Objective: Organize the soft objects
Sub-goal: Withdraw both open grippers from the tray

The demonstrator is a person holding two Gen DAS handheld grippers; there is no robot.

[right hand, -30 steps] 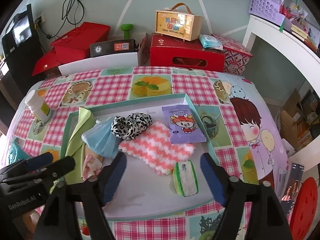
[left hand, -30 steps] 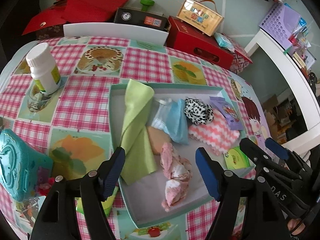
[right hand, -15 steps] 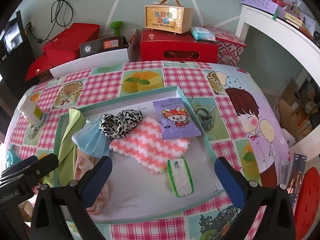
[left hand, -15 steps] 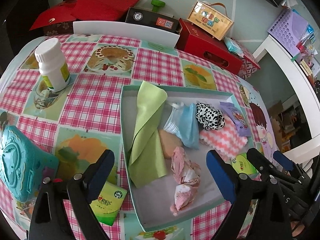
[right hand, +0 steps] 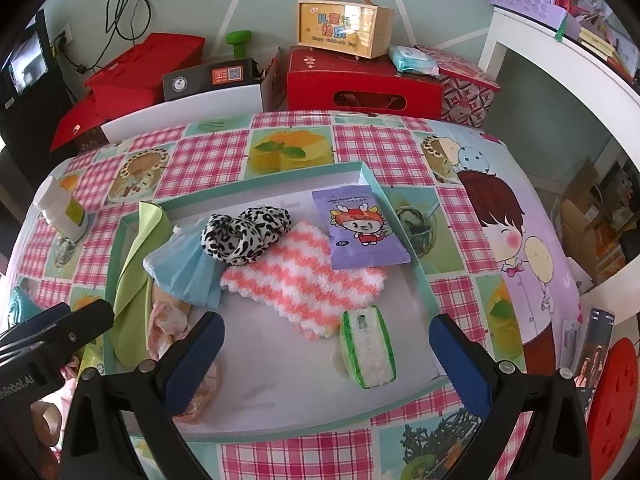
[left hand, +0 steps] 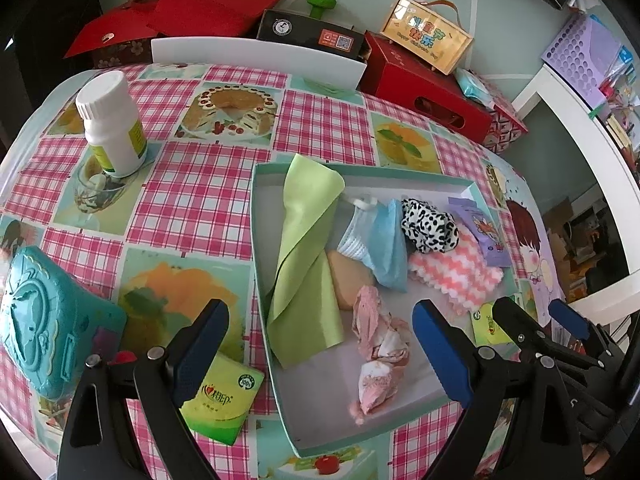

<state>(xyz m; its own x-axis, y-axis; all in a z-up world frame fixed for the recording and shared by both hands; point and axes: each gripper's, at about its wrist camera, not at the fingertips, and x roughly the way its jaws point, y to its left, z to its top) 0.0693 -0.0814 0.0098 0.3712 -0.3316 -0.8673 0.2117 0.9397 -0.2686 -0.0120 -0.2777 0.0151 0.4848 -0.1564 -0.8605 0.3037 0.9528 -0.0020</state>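
Observation:
A teal-rimmed tray (left hand: 260,216) (right hand: 416,264) holds soft items: a green cloth (left hand: 304,256), a blue mask (left hand: 380,248) (right hand: 184,272), a leopard scrunchie (left hand: 430,226) (right hand: 244,232), a pink-white striped cloth (left hand: 452,276) (right hand: 304,280), a crumpled pink cloth (left hand: 378,344), a purple packet (right hand: 360,232) and a green-white tissue pack (right hand: 368,348). My left gripper (left hand: 320,356) is open and empty above the tray's near left edge. My right gripper (right hand: 326,364) is open and empty above the tray's near edge.
A green tissue packet (left hand: 220,400) lies on the checked tablecloth left of the tray. A teal embossed case (left hand: 44,320) sits at the left edge. A white bottle (left hand: 112,120) stands at the far left. Red boxes (right hand: 360,80) line the back.
Both grippers have pulled back and up from the tray and their jaws have opened wider. The green tissue packet left of the tray has come into the left wrist view.

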